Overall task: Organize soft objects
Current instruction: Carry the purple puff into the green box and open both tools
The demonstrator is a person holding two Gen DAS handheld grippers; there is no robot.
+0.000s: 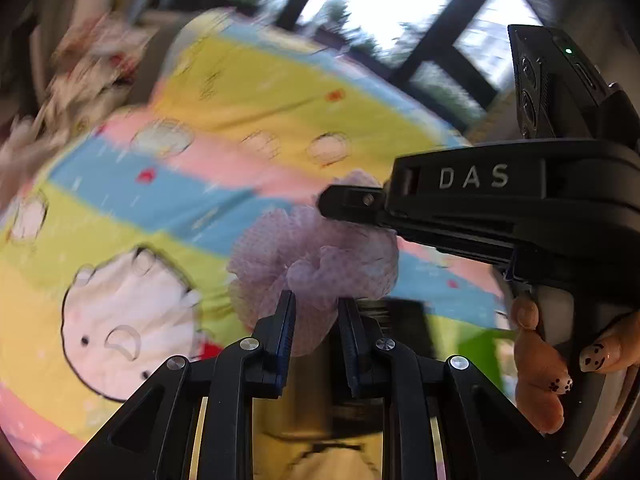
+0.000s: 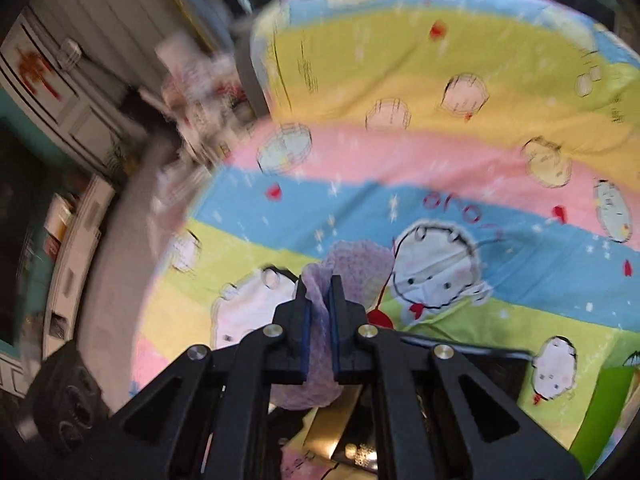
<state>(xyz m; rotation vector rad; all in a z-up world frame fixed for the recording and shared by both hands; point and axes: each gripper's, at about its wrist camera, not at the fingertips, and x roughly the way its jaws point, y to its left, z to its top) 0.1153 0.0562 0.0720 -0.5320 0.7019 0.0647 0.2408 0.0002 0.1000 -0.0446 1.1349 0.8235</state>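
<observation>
Gripping lilac mesh puff [image 1: 316, 256] both sides: left gripper [image 1: 316, 308] clamps 6 o'clock edge, right gripper [image 2: 319, 300] pinches fold. Lift evenly off striped bedsheet [image 2: 460, 148], avoid tearing.

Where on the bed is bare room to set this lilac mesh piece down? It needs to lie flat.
Most of the striped cartoon bedspread is free: the yellow and pink bands beyond the lilac mesh piece, and the blue band beside it. The pile of patterned cloth off the bed's left edge is crowded.

Black left tool [image 1: 316, 316] with silver screws; right tool [image 1: 352, 200] marked "DAS"; paw-print painted nails [image 1: 596, 356].
</observation>
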